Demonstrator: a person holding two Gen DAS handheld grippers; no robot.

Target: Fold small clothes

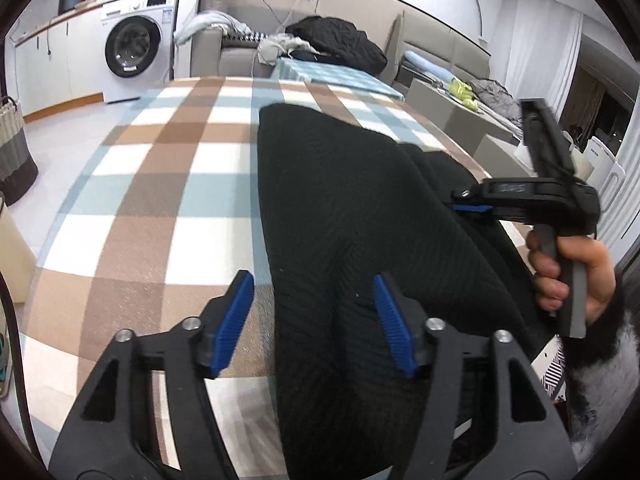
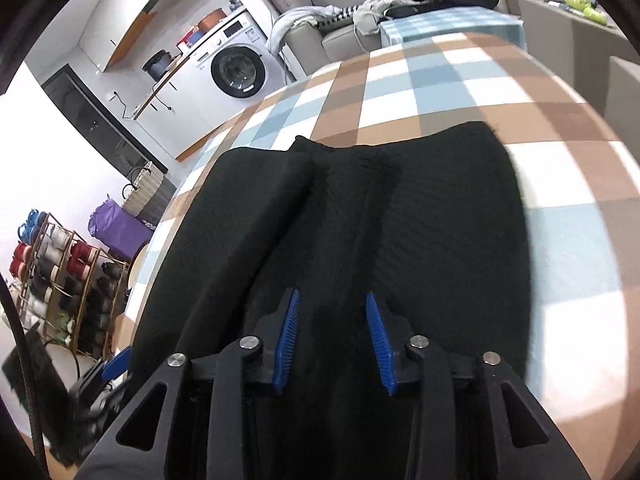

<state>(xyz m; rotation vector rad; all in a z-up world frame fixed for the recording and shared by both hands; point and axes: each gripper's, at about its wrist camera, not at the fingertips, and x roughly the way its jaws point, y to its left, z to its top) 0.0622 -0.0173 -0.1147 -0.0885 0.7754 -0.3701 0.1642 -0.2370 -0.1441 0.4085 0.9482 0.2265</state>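
Note:
A black knit garment [image 1: 340,200] lies lengthwise on the checked tablecloth [image 1: 160,160], with long folds running along it [image 2: 400,220]. My left gripper [image 1: 316,320] is open just above the garment's near left edge: its right pad is over the cloth, its left pad over the tablecloth. My right gripper [image 2: 334,344] points down at the garment's near end, its blue pads a short way apart with black cloth between them. Whether they press it does not show. In the left wrist view the right gripper [image 1: 468,202] reaches the garment's right edge, held by a hand [image 1: 580,276].
Beyond the table stand a washing machine [image 1: 136,44] and a grey sofa [image 1: 224,46] piled with clothes. A woven basket [image 1: 12,152] sits on the floor at the left. A shoe rack [image 2: 60,280] and a purple bag [image 2: 120,228] are beside the table.

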